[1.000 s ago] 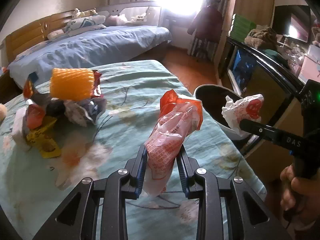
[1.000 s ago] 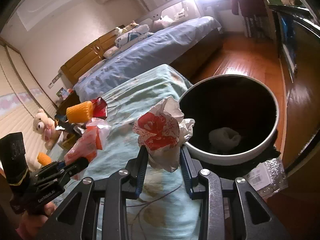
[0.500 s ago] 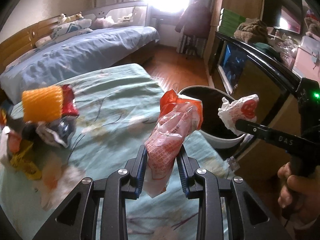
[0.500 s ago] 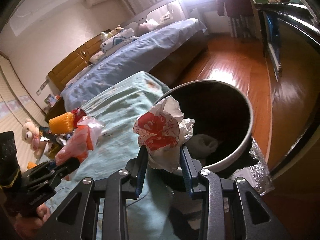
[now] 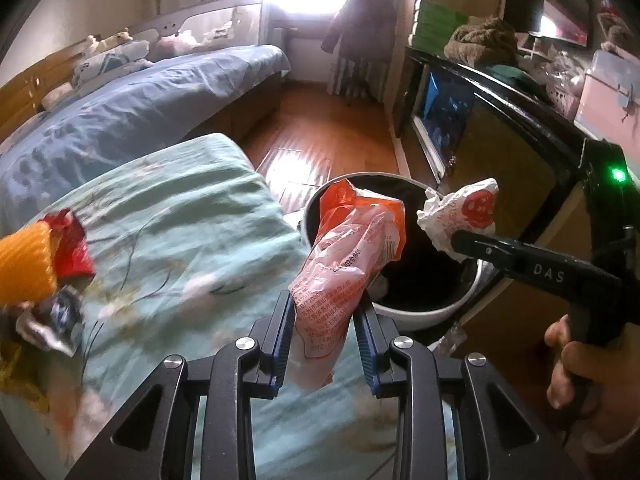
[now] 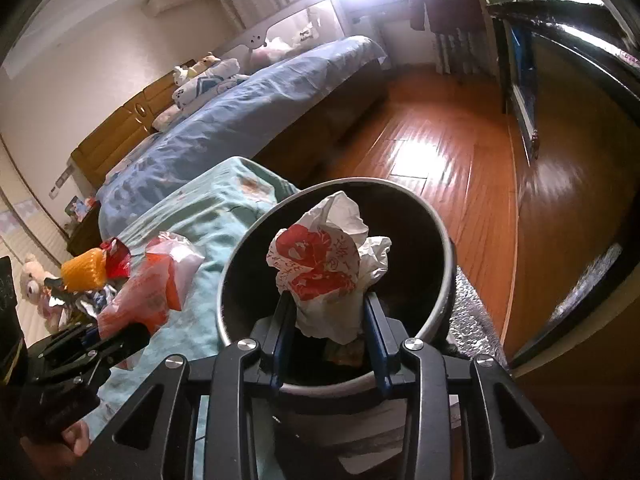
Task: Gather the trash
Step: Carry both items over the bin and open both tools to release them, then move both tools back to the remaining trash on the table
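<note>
My left gripper (image 5: pixel 324 320) is shut on a red-and-clear plastic bag (image 5: pixel 352 256), held over the teal bedcover (image 5: pixel 180 220) just short of the dark, white-rimmed bin (image 5: pixel 420 314). My right gripper (image 6: pixel 328 312) hangs over the bin (image 6: pixel 440 240) with a crumpled white-and-red paper wrapper (image 6: pixel 320 264) between its pads. Its jaws are opening, and the wrapper still stands upright between them. Some trash lies at the bin's bottom. In the right wrist view the left gripper (image 6: pixel 120 332) and its bag (image 6: pixel 156 292) are at lower left.
A pile of wrappers with an orange foam net (image 5: pixel 22 268) lies on the bedcover at left. A blue bed (image 5: pixel 140 96) stands behind, with wooden floor (image 6: pixel 440 152) beyond the bin. A dark cabinet (image 5: pixel 500 120) stands close on the right. A person's hand (image 5: pixel 580 364) holds the right gripper.
Both grippers moved rightward toward the bin with their loads. The right one now sits over the bin's opening. The trash pile slid toward the left edge of the left wrist view.
</note>
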